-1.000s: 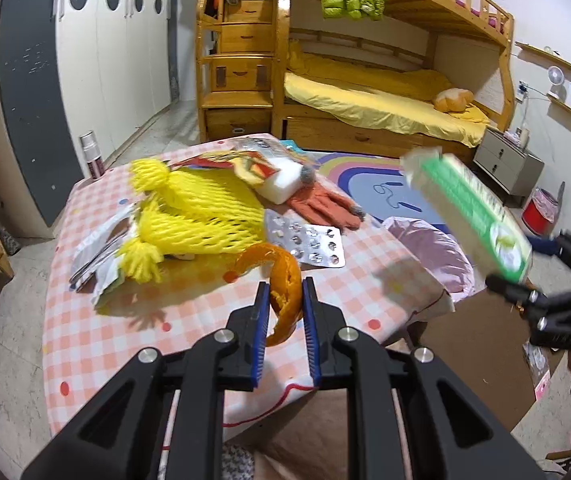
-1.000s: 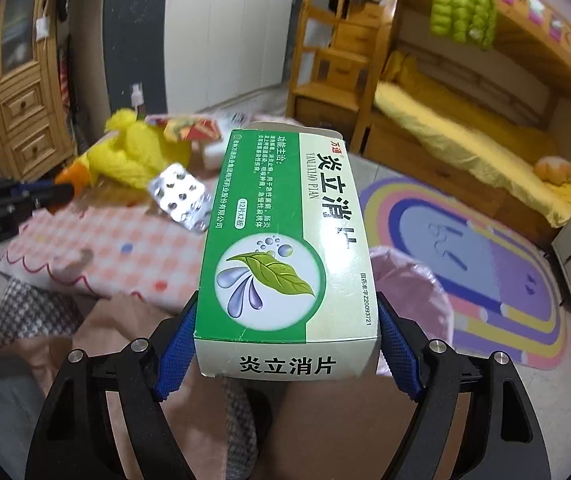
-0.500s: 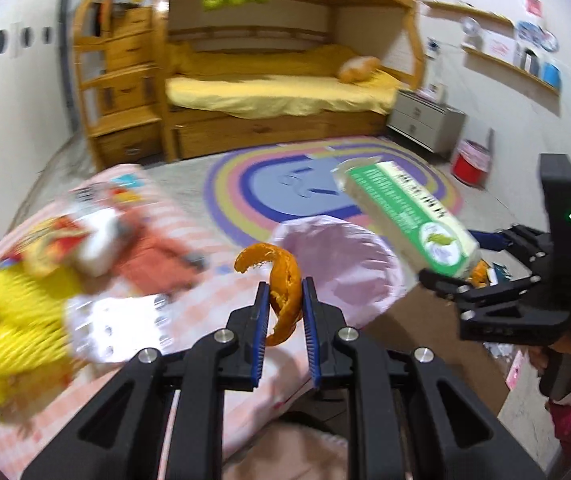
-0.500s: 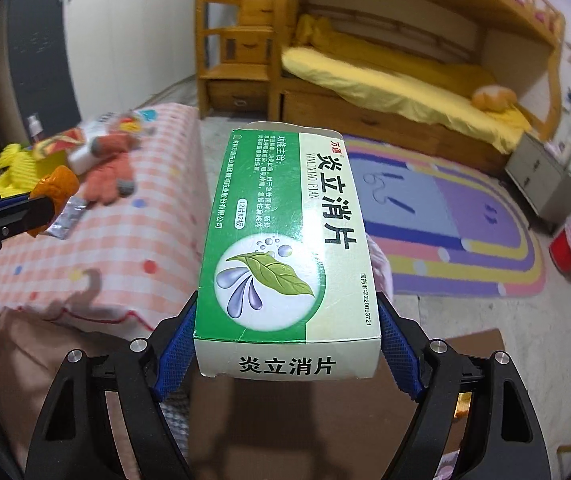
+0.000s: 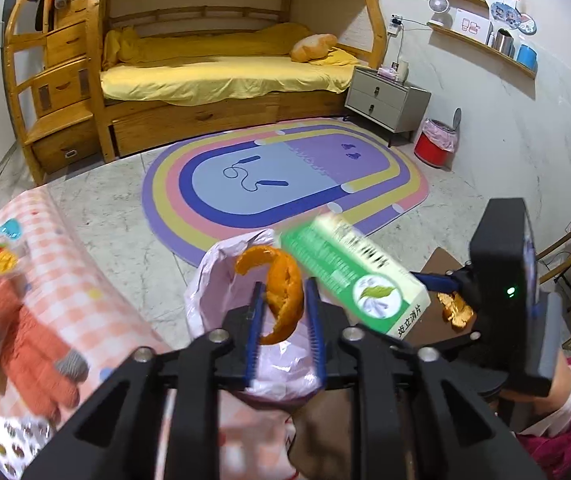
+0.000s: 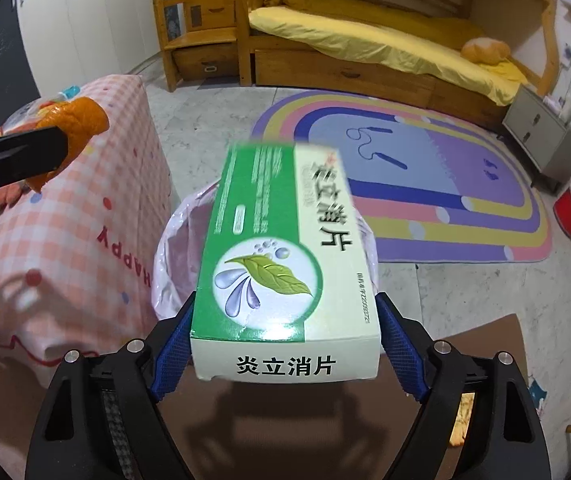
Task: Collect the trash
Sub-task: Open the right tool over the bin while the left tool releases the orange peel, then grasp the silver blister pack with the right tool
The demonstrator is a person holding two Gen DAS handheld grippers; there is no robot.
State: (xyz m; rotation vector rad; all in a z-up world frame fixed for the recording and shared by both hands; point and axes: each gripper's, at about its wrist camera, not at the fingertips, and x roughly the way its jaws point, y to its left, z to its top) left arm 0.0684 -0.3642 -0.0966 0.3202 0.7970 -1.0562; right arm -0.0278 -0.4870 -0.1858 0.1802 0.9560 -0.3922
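My left gripper (image 5: 284,285) hangs over the pink-bag-lined bin (image 5: 221,280). Its jaws are opening, and a curled orange peel (image 5: 285,296) sits loose between the blue pads with gaps on both sides. My right gripper (image 6: 285,300) is just right of it, above the same bin (image 6: 181,240). Its jaws are opening too. A green and white medicine box (image 6: 277,240) lies between them, tipped to the left with its far end blurred. From the right wrist the peel (image 6: 81,120) shows at the upper left.
A table under a pink checked cloth (image 5: 65,260) stands left of the bin, with an orange glove (image 5: 33,344) and a blister pack (image 5: 9,440) on it. Brown cardboard (image 6: 485,360) with peel scraps (image 5: 455,312) lies on the right. Beyond are a rainbow rug (image 5: 285,176) and a red bin (image 5: 435,148).
Both grippers swung from over the table to above the pink bin and dipped. The left jaws spread off the peel. The box tilted between the right jaws.
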